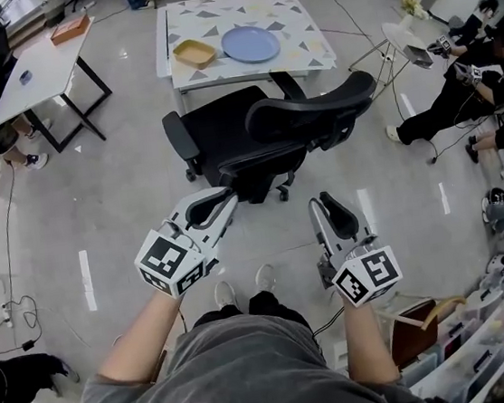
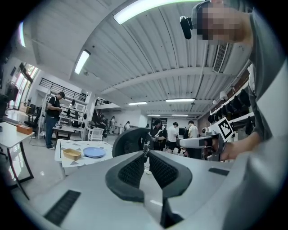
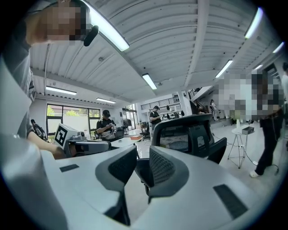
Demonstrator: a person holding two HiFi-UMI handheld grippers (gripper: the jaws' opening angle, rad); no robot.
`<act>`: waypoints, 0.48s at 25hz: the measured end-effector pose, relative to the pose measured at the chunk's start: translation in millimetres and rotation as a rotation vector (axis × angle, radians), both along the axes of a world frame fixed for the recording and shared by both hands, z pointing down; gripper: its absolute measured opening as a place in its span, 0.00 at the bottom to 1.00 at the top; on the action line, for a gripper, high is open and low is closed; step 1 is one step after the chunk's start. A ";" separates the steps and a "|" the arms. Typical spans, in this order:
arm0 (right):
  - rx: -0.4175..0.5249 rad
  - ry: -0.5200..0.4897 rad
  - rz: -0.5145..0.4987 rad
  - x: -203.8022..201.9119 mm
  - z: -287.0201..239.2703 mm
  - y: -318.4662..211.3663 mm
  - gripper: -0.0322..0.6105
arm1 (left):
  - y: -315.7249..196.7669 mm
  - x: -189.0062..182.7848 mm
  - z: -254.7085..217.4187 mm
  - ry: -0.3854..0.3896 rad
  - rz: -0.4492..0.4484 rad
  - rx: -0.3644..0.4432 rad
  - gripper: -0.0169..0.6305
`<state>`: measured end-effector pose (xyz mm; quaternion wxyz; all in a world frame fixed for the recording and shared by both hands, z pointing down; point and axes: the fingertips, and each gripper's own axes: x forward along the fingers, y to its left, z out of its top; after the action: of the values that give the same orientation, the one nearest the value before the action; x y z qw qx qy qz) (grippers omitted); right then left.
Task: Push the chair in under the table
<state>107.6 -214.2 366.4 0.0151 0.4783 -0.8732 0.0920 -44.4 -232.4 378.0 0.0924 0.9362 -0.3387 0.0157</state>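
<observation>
A black office chair (image 1: 253, 136) stands on the grey floor just in front of the white patterned table (image 1: 306, 43), its backrest toward me and its seat toward the table. Both grippers hover short of the backrest and touch nothing. My left gripper (image 1: 224, 198) has its jaws drawn to a thin slit with nothing between them; its own view shows the chair (image 2: 130, 139) and the table (image 2: 74, 144) ahead of the left gripper (image 2: 145, 155). My right gripper (image 1: 320, 202) stands open and bare; in the right gripper view the chair (image 3: 189, 132) rises past the right gripper (image 3: 143, 155).
On the table lie a blue plate (image 1: 250, 43) and a tan tray (image 1: 195, 53). A second white table (image 1: 36, 72) stands far left. Seated people (image 1: 457, 89) and a small stand (image 1: 410, 40) are at right, shelves (image 1: 488, 340) near right, and cables on the floor at left.
</observation>
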 end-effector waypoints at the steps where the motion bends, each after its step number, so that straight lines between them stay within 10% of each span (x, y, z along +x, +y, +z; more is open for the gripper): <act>1: 0.000 -0.002 -0.003 -3.0 -0.2 2.5 0.19 | 1.7 -3.2 -1.4 0.001 -0.005 0.002 0.08; 12: -0.005 -0.013 -0.043 -24.0 -2.8 19.5 0.19 | 16.9 -17.9 -16.0 0.021 -0.034 0.016 0.05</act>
<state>83.6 -194.6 363.6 0.0126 0.4587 -0.8832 0.0970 -62.3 -215.5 362.0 0.0885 0.9312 -0.3537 0.0016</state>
